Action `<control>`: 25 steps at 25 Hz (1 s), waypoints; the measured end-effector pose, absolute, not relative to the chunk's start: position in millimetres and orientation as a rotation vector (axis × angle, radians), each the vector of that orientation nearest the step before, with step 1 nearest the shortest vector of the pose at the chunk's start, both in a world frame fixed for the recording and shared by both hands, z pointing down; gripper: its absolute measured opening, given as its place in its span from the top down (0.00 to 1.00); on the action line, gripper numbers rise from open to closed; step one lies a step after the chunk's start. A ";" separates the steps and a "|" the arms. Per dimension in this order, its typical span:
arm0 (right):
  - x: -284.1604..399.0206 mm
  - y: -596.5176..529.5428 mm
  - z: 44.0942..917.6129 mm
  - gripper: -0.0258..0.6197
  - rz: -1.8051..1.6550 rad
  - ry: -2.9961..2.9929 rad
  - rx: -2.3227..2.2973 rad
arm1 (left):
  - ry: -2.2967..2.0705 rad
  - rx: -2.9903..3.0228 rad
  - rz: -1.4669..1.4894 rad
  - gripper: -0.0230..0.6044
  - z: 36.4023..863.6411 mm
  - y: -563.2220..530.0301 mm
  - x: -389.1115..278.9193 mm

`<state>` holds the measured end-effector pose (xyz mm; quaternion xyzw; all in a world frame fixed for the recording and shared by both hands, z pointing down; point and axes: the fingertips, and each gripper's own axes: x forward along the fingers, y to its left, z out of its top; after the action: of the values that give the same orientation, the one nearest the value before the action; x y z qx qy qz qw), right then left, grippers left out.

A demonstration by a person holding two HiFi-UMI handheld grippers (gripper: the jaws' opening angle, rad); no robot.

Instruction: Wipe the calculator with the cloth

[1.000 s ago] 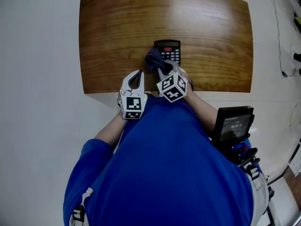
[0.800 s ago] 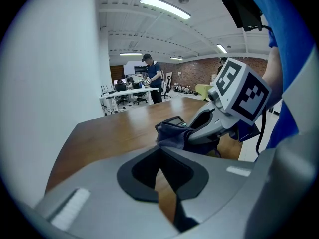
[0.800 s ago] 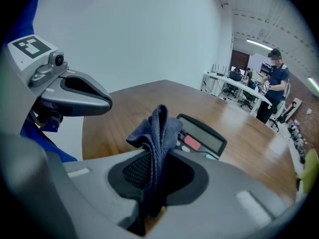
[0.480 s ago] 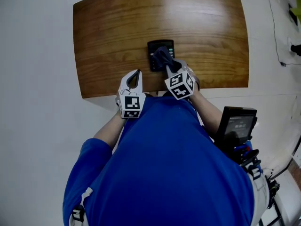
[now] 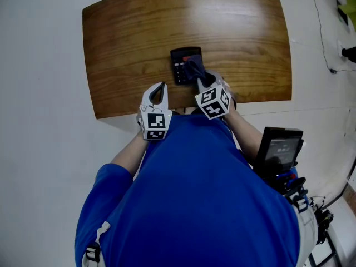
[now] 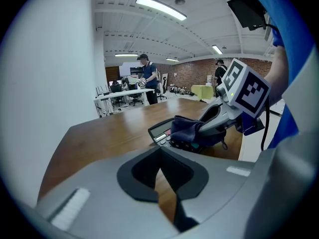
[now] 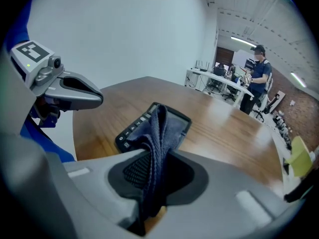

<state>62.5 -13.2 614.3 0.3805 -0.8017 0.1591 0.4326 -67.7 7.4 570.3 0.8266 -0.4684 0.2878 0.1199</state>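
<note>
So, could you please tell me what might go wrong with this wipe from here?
The calculator lies free: the shut left tool is off it, so it may slide under the cloth. The right tool grips the cloth as a narrow bunch, so the wipe may miss keys.

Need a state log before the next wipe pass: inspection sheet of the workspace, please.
Surface: wooden table, only the job's things on it.
Job's things: black calculator lies near the table's near edge; dark blue cloth drapes over its right part.
Clutter: nothing seen.
Tools: left tool shut, empty, at the near table edge; right tool shut on the cloth, over the calculator.
Cables: thin cable on the floor right of the table.
Surroundings: pale floor; gripper views show office desks and a standing person far off.
</note>
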 end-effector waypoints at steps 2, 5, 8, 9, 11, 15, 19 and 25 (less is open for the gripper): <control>42.9 -8.8 609.0 0.86 0.374 -2.040 0.896 | -1.379 2.407 0.842 0.95 567.5 7.8 -71.3; 10.4 1.2 605.6 0.86 0.362 -2.092 0.800 | -1.393 2.388 0.847 0.95 561.6 8.9 -78.9; -8.3 11.4 607.3 0.86 0.364 -2.108 0.731 | -1.409 2.372 0.860 0.95 554.0 13.3 -83.5; -10.2 13.9 606.6 0.86 0.364 -2.108 0.724 | -1.412 2.369 0.864 0.95 550.6 16.1 -84.6; -8.5 15.3 603.9 0.86 0.369 -2.105 0.733 | -1.414 2.371 0.869 0.95 545.8 20.9 -86.6; 7.0 6.3 610.7 0.86 0.393 -2.083 0.782 | -1.402 2.379 0.873 0.95 554.9 15.0 -86.4; 28.3 1.2 619.3 0.86 0.417 -2.046 0.837 | -1.378 2.401 0.859 0.95 563.2 7.5 -77.9; 64.8 -3.4 625.1 0.86 0.448 -1.994 0.924 | -1.346 2.430 0.844 0.95 568.0 1.7 -64.6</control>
<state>64.8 -3.4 625.1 0.3710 -0.8009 0.1797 0.4344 -64.6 1.7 568.0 0.8312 -0.4602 0.2886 0.1188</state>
